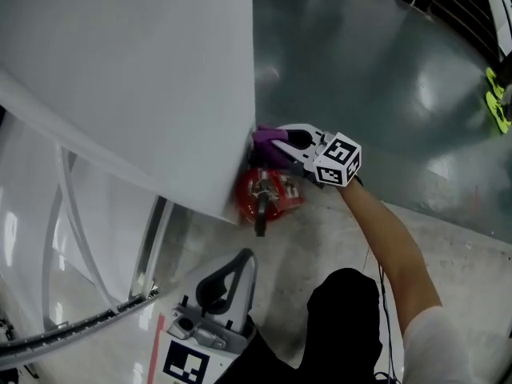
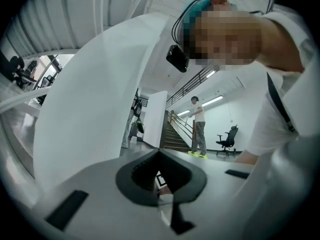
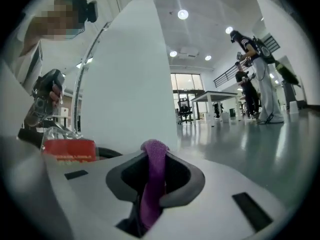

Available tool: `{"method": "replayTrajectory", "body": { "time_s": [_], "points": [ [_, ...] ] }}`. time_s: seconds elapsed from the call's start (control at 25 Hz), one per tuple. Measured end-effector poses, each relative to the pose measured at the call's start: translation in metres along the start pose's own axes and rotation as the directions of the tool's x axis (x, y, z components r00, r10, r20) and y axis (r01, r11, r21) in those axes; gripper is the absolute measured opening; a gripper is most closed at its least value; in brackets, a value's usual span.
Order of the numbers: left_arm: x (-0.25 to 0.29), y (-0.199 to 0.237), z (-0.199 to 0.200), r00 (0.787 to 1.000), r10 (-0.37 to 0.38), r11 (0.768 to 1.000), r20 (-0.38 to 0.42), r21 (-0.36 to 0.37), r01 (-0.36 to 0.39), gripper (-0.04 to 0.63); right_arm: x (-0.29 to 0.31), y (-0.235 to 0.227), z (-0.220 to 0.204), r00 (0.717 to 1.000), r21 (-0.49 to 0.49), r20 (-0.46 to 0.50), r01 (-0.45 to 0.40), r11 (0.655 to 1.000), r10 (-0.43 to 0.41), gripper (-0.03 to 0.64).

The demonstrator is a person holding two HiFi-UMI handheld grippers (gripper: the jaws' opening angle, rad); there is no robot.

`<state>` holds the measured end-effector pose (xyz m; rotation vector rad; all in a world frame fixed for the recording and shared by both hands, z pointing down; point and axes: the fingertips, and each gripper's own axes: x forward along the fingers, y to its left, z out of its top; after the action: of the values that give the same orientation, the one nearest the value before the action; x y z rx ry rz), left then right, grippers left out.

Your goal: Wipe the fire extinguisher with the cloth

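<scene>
Right tool (image 1: 280,146) clamped on the purple cloth (image 3: 151,184), a loop bulging past the jaws. Left tool (image 2: 161,184) fully closed, nothing in it, held low and away from the work. Fire extinguisher (image 1: 268,194) on the floor, just below the cloth, tucked against the white panel (image 1: 160,78) edge.

Step judged: bring cloth onto red body. Lead with the loose loop (not the jaw tips), press lightly, stroke along the cylinder.

Extinguisher blurred, partly under the panel — cloth contact not confirmable; upright or tipped, unclear.
</scene>
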<state>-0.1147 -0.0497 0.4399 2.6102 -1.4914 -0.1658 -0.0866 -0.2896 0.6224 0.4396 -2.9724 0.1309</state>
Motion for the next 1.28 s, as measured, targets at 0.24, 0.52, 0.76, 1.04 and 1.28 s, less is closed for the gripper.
{"method": "replayTrajectory", "body": {
  "time_s": [0.24,0.52,0.76,1.04,1.28],
  "points": [
    [-0.006,-0.004,-0.008,1.000,-0.005,1.000,-0.006,0.004,0.005,0.003,0.022,0.007,-0.017,0.990,0.083,-0.042,-0.134,0.988,0.138,0.058],
    [-0.014,-0.007,-0.017,1.000,-0.015,1.000,-0.011,0.016,0.015,0.003,0.009,0.023,-0.007,0.968,0.139,-0.017,-0.246,0.959,0.251,0.058],
    [-0.021,-0.011,-0.026,1.000,-0.026,0.999,-0.013,0.030,0.027,0.003,0.000,0.039,0.007,0.951,0.134,-0.007,-0.307,0.942,0.311,0.058],
    [-0.020,-0.007,-0.030,1.000,0.003,1.000,-0.005,0.004,-0.003,0.003,-0.008,0.052,0.023,0.945,0.099,0.008,-0.327,0.940,0.327,0.058],
    [-0.005,0.019,-0.040,0.980,0.199,0.978,0.003,0.059,-0.199,0.003,-0.009,0.062,0.033,0.966,0.051,0.035,-0.259,0.964,0.258,0.058]
  ]
}}
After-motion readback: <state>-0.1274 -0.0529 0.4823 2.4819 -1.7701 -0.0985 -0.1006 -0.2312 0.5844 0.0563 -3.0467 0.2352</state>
